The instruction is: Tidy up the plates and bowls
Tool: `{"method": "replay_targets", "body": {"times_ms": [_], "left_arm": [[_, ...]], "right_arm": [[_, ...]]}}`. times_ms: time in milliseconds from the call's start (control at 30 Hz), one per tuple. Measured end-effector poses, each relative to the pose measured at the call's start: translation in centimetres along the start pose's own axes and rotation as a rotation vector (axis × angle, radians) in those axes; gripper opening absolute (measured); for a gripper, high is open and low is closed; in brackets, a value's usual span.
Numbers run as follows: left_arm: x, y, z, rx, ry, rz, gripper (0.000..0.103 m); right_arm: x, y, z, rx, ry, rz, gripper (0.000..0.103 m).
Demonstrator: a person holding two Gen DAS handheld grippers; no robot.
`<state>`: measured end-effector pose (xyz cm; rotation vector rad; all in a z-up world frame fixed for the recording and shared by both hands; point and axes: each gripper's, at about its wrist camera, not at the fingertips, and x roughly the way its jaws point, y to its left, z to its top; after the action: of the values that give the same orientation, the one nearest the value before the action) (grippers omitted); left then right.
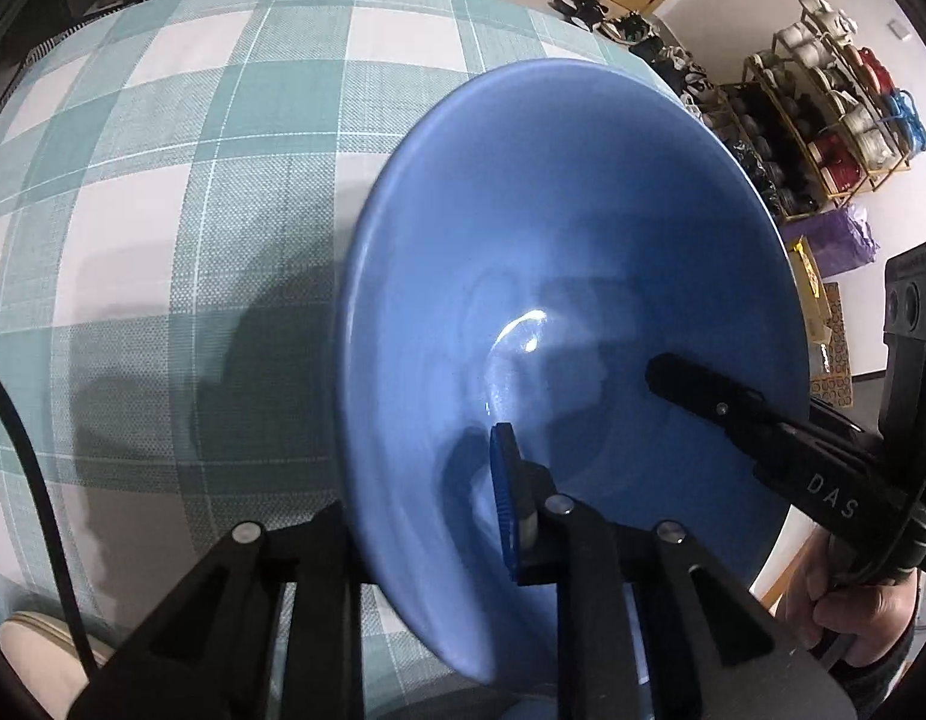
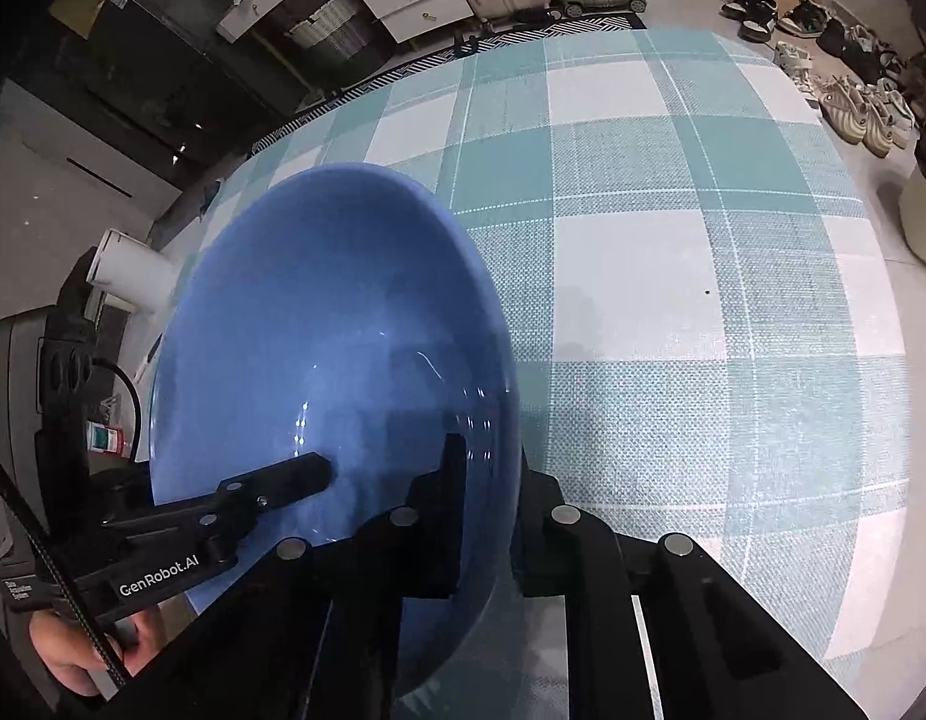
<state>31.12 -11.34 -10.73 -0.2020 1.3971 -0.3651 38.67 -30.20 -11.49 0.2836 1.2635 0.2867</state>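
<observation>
Blue bowl (image 1: 583, 252) sat over the checked worktop (image 1: 180, 192), pinched on opposite rims by both tools. Left hand-held gripper (image 1: 426, 492) was clamped on the bowl's left wall, one finger inside, one outside. Right hand-held gripper (image 2: 493, 480) was clamped likewise on the bowl's right rim.

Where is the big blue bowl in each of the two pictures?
Left wrist view: the blue bowl fills the middle and right, with the left claw clamped over its near rim.
Right wrist view: the blue bowl sits left of centre, with the right claw clamped over its rim.
Shared landmark: the teal and white checked tablecloth under the bowl.
</observation>
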Motion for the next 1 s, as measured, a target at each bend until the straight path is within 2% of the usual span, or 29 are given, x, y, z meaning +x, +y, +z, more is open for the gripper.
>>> {"method": "replay_targets", "body": {"times_ms": [500, 1000], "left_arm": [[-0.7, -0.2, -0.8, 0.054, 0.025, -0.009, 0.016], [-3.7, -1.1, -2.0, 0.074, -0.017, -0.032, 0.016]], "right_arm": [[-1.1, -1.2, -1.2, 0.062, 0.008, 0.074, 0.012], [-4.2, -2.3, -3.6, 0.148, -0.028, 0.147, 0.012]]}}
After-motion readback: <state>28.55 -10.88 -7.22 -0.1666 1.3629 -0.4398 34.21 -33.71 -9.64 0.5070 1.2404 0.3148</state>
